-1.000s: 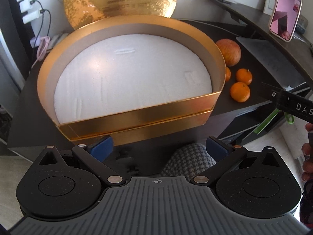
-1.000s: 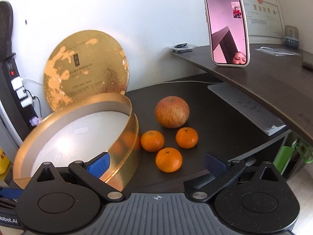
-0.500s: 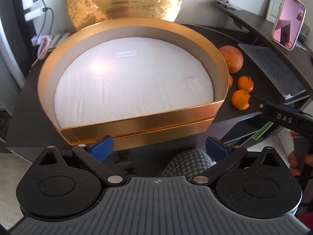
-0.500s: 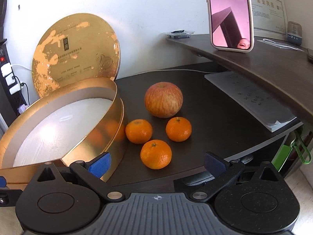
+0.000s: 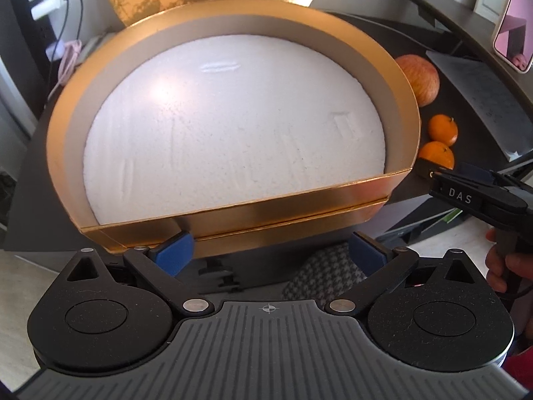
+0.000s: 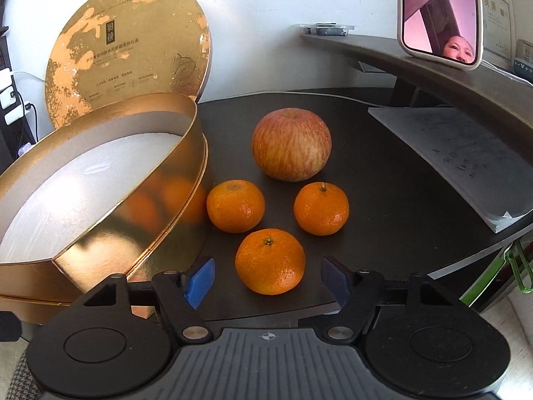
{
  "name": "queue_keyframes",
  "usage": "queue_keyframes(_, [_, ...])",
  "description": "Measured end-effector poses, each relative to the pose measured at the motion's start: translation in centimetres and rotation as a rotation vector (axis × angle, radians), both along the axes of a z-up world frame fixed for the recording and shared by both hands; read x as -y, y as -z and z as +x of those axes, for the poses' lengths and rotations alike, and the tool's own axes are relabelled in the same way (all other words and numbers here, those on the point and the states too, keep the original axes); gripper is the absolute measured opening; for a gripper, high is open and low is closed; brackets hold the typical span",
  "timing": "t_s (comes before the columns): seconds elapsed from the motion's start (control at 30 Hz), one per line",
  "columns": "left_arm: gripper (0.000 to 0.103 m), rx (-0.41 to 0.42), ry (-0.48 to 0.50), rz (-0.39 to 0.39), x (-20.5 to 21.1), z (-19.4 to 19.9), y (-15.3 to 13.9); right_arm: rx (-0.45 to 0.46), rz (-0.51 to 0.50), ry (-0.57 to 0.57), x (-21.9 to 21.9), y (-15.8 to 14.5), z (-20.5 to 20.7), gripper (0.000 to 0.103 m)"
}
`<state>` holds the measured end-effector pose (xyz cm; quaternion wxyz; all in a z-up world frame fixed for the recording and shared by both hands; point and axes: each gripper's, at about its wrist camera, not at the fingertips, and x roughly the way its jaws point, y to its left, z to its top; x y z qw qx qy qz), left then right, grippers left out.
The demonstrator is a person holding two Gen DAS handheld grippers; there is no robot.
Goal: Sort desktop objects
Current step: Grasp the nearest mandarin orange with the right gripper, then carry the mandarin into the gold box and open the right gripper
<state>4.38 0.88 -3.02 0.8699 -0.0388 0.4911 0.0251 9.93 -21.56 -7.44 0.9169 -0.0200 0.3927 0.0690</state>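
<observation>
Three small orange tangerines (image 6: 269, 265) beside gold half-round box (image 6: 100, 200); right gripper (image 6: 268, 280) spread around nearest, likely pinching next; left gripper (image 5: 269, 253) spread, idle.

Left wrist view close over gold box (image 5: 233, 200), right wrist view low before tangerines (image 6: 269, 265), both sharing box and fruit
</observation>
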Motion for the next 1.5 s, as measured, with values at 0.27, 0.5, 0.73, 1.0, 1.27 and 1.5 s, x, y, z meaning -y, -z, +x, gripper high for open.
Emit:
queue_keyframes(0.27, [0.101,0.042,0.094,0.076,1.2,-1.4,-1.0,-0.018,-0.024,0.011,-0.5,0.6,0.7,0.047])
queue_keyframes(0.5, [0.101,0.093,0.050,0.054,-0.6,-1.9,-2.1,0.043,-0.069,0.009,-1.4,-2.0,-1.1,0.046])
queue_keyframes(0.73, [0.101,0.181,-0.062,0.085,-3.9,-1.9,-4.4,0.167,-0.060,-0.042,-3.6,-8.3,-3.5,0.046])
queue_keyframes(1.0, [0.101,0.229,-0.223,0.117,-10.2,-2.6,-5.3,0.239,-0.034,-0.232,-9.5,-13.5,-3.8,0.046])
queue_keyframes(1.27, [0.103,0.272,-0.417,0.091,-18.9,-4.4,-6.5,0.096,-0.034,-0.410,-18.7,-10.9,0.3,0.047])
queue_keyframes(1.5, [0.103,0.198,-0.384,0.083,-20.2,-3.8,-4.1,-0.090,-0.072,-0.474,-26.2,-4.3,4.5,0.047])
